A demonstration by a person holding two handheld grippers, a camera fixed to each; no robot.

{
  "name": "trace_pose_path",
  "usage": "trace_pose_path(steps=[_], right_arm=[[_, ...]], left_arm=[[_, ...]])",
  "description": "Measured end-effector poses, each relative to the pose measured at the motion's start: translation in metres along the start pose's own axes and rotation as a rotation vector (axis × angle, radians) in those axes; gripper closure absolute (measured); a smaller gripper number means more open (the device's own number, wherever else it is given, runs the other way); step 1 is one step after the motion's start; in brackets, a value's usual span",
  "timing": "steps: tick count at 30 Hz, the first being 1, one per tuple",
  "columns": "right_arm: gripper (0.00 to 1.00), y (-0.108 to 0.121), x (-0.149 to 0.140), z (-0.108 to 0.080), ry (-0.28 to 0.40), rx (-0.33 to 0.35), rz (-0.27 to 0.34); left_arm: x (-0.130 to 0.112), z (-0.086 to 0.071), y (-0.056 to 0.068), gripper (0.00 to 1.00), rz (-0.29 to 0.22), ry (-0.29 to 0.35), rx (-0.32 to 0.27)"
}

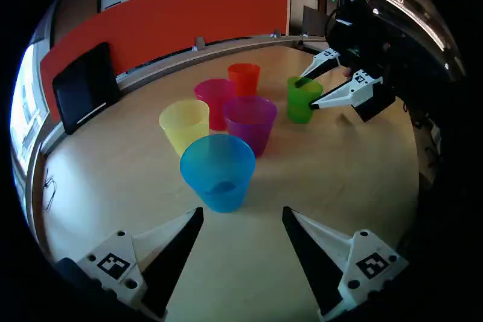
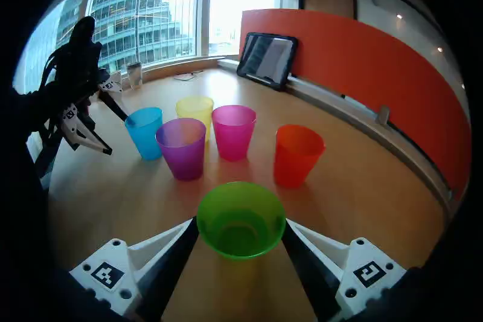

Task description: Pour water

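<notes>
The right gripper (image 2: 239, 220) is set at a medium width around the green cup (image 2: 241, 231). Its two fingers (image 2: 175, 249) lie against opposite sides of the cup just below the rim, so it looks held. The cup stands upright on the wooden table (image 2: 374, 201), mouth up and long axis vertical. I cannot tell whether it holds water.

The left gripper (image 1: 241, 209) is spread wide and holds nothing. The blue cup (image 1: 217, 171) stands just ahead of its fingertips, centred on the gap and apart from both.

All the other cups are upright too: the yellow cup (image 1: 184, 122) and purple cup (image 1: 250, 122) side by side behind the blue one, then the pink cup (image 1: 214, 101), then the orange cup (image 1: 244, 78) farthest off. The five form a tight cluster, and the green cup stands a little apart on the cluster's right (as the left gripper view has it).

Bare tabletop lies open around the green cup on its outer side and in front of both grippers — the crowded side is toward the cluster. The table's far edge runs along an orange wall (image 1: 181, 17), where a black panel (image 1: 84, 83) leans.
</notes>
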State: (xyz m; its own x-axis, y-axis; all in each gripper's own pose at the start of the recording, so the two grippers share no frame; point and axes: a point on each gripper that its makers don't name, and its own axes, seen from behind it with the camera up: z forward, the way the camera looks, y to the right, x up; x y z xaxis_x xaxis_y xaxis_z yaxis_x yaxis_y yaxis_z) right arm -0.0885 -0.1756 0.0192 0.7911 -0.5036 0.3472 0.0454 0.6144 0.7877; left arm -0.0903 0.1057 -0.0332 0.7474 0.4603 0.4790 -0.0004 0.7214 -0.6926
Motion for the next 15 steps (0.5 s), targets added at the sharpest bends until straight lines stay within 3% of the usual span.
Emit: trace_pose_path(steps=[15], right_arm=[[0.0, 0.001, -0.011, -0.043, 0.037, -0.081, 0.026]], left_arm=[[-0.009, -0.015, -0.015, 0.03, -0.055, 0.036, 0.072]])
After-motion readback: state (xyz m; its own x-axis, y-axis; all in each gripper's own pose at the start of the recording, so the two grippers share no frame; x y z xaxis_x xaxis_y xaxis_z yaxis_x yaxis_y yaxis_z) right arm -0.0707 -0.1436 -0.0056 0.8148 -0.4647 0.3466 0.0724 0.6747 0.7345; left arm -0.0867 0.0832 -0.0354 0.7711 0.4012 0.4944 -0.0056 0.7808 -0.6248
